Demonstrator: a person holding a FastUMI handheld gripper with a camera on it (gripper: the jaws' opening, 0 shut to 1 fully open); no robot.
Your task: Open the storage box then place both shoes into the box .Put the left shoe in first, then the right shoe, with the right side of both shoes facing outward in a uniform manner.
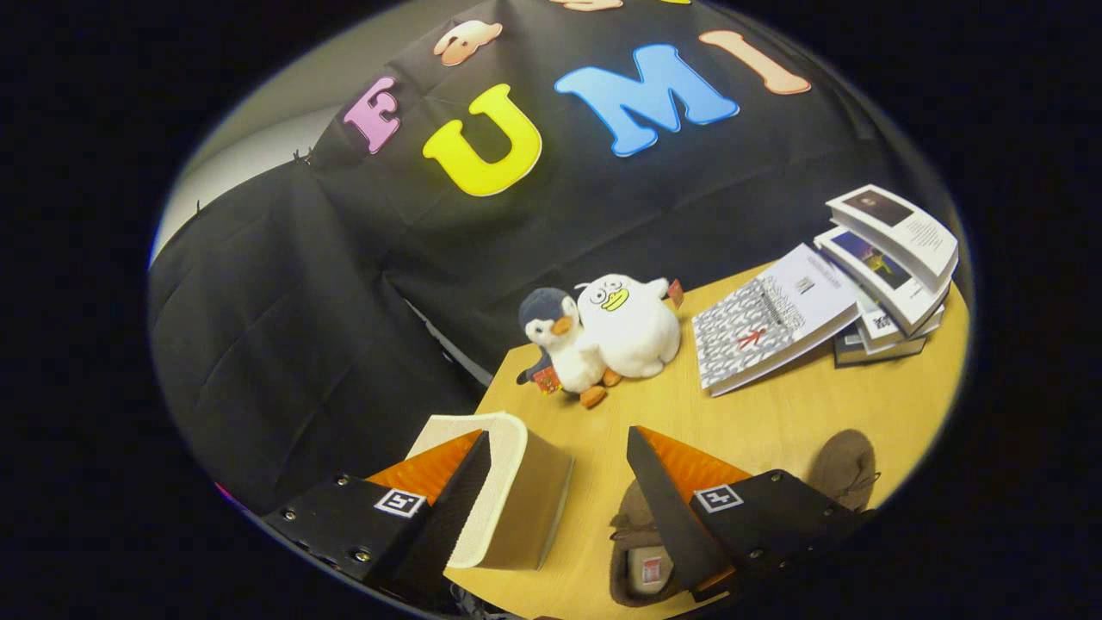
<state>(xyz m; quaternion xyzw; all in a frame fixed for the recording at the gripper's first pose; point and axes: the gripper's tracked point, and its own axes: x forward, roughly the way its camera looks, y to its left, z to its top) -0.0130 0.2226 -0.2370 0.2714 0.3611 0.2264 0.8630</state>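
Note:
My gripper [558,436] is open, held above the wooden table [775,413] with only air between its fingertips. The storage box [516,491], with a white top and a tan side panel, stands just inside the left finger, which covers part of it; I cannot tell whether it is open. One brown shoe [633,551] lies under the right finger, its opening and inner label showing. The second brown shoe [844,469] lies further right, beyond that finger, partly hidden by the gripper body.
A plush penguin [560,344] and a white plush duck [628,327] sit at the table's far edge against the black cloth wall. A patterned book [766,323] leans on a stack of books [895,258] at the far right. The table's left edge runs past the box.

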